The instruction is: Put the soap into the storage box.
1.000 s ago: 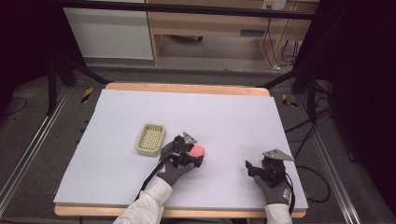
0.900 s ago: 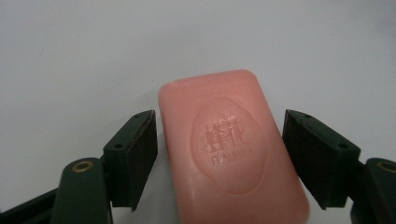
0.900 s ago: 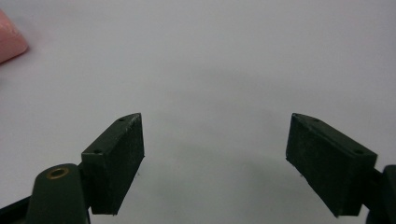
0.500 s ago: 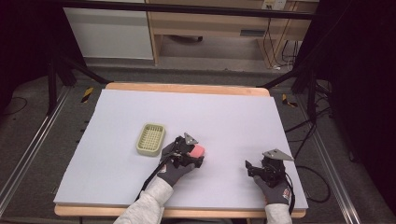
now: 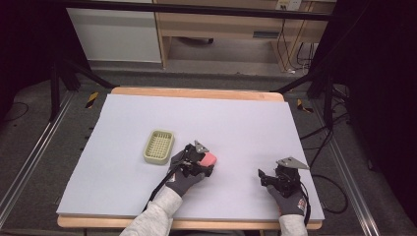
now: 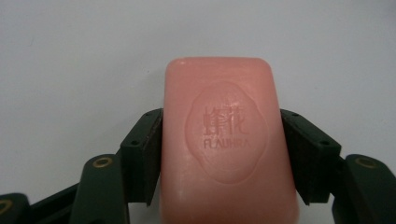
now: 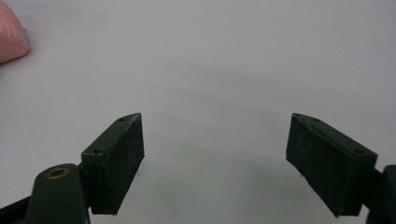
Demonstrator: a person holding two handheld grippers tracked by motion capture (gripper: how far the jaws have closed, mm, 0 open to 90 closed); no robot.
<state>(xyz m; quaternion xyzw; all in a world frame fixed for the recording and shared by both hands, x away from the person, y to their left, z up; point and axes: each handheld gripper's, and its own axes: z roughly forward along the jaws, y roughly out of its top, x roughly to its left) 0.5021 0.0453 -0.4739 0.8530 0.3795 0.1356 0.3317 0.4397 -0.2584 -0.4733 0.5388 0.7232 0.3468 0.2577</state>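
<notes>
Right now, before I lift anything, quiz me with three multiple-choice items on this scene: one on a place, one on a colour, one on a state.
1. Where does the soap dish lie relative to the left tool?
A. on the side away from the right tool
B. between the two tools
C. at the table's near edge

2. What colour is the soap bar?
A. white
B. pink
C. blue

3. How does the right tool stand?
A. shut on the soap
B. shut on the dish
C. open, nothing between its jaws

Answers: 1 A, the high view shows the dish beyond the left tool's outer side. 2 B, it is plainly pink in the left gripper view. 3 C, its jaws stand wide over bare table.
</notes>
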